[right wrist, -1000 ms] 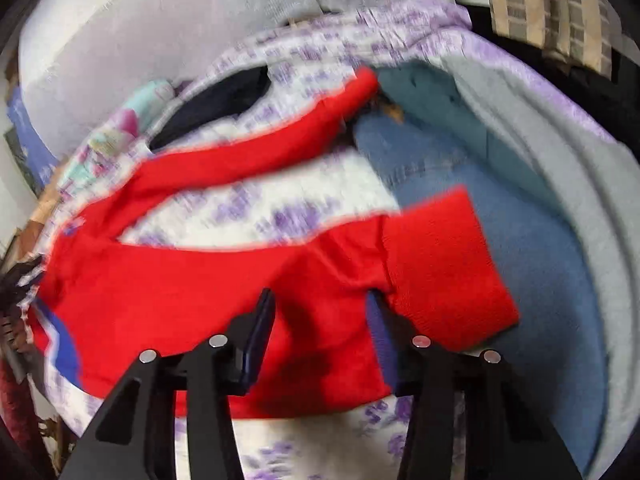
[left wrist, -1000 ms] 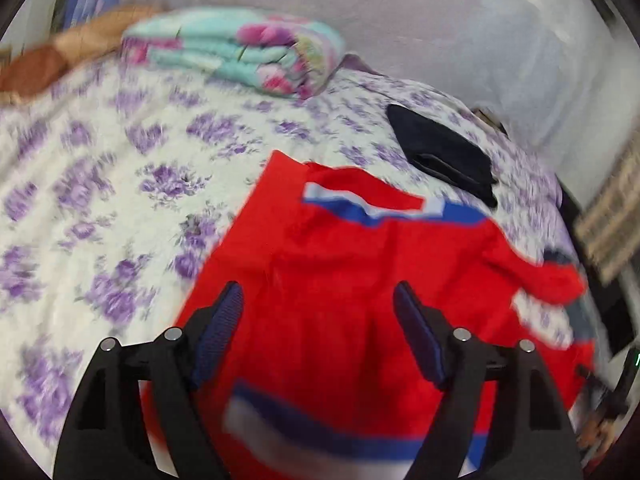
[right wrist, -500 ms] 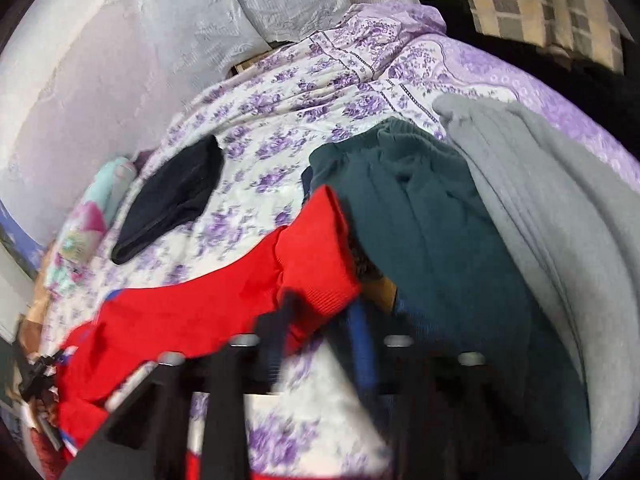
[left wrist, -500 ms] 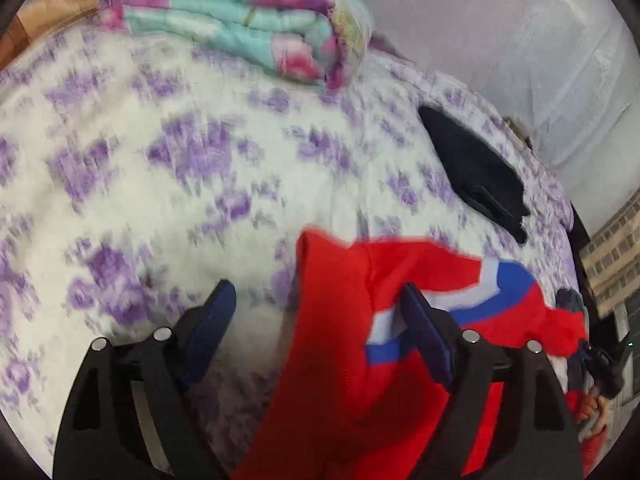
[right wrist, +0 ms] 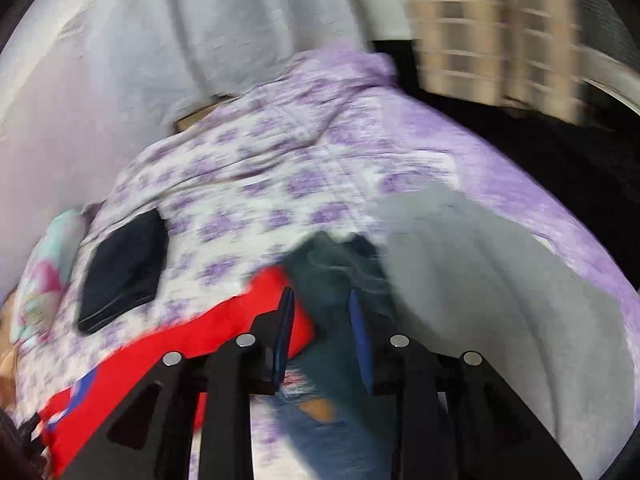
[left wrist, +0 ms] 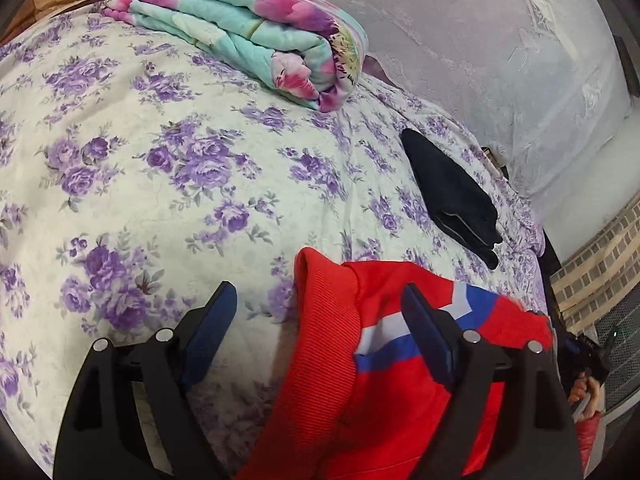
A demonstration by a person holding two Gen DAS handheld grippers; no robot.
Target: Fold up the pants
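your soft red knit pants with the blue and white stripe (left wrist: 340,364) lie rumpled on the purple-flowered bedsheet (left wrist: 160,184), their ribbed cuff between the wide-spread jaws of your left gripper (left wrist: 320,320), which grips nothing. your right gripper (right wrist: 320,324) is narrow and opening, with no cloth pinched, over a pile of dark teal and grey garments (right wrist: 460,264). the fabric looks light, floppy and unslippery, so i'd pinch the ribbed cuff or waistband edge, where it's thickest.
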